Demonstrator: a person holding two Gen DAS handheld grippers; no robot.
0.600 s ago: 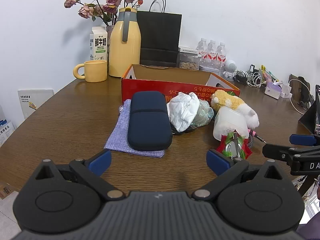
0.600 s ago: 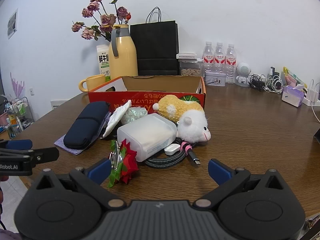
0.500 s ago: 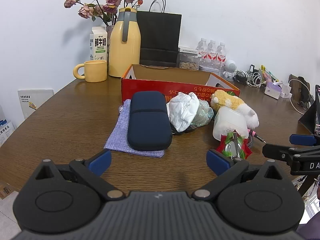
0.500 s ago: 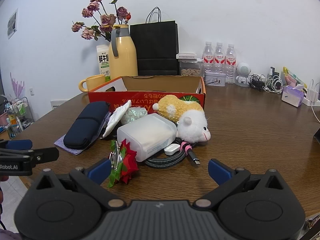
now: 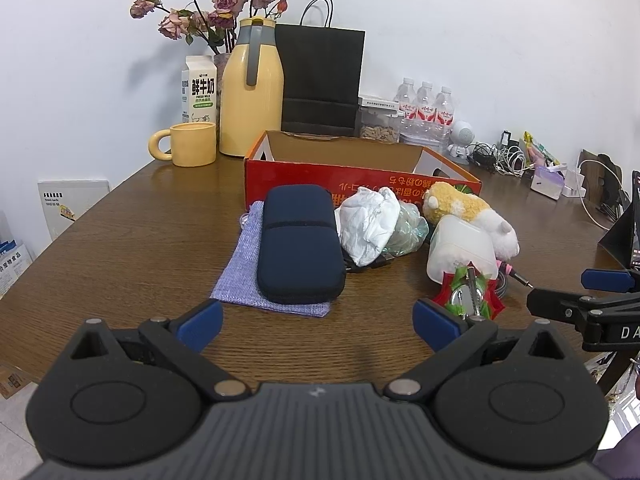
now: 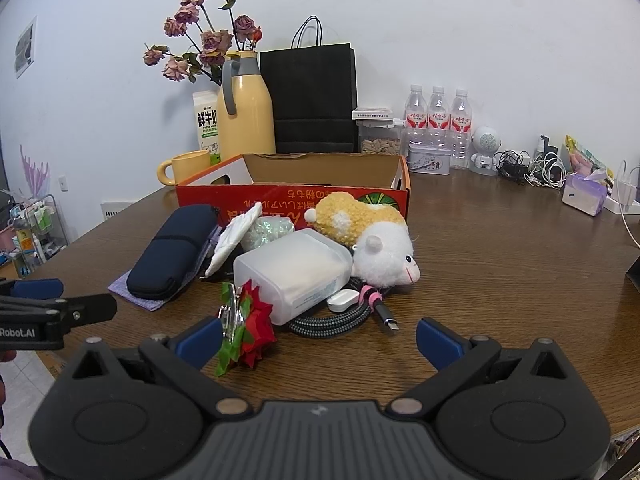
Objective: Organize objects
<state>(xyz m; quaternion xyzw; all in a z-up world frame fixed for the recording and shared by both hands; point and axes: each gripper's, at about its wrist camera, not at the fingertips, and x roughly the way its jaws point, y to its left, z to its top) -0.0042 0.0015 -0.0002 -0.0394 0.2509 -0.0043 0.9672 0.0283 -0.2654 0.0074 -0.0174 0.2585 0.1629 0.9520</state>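
Left wrist: case (image 5: pixel 299 244) lengthwise toward box (image 5: pixel 360 178).

A yellow jug (image 5: pixel 252 92) is standing at the back of the table (image 5: pixel 120 240), with dried roses (image 5: pixel 212 8) and a milk carton (image 5: pixel 199 88) sitting behind it and a yellow mug (image 5: pixel 192 144) resting just in front of the carton. A black paper bag (image 5: pixel 320 76) is leaning against the wall beside the jug. Further right, three water bottles (image 6: pixel 438 120) are lining up by a small white robot figure (image 6: pixel 485 148), a tangle of cables (image 6: pixel 532 166) and a tissue pack (image 6: pixel 584 194).
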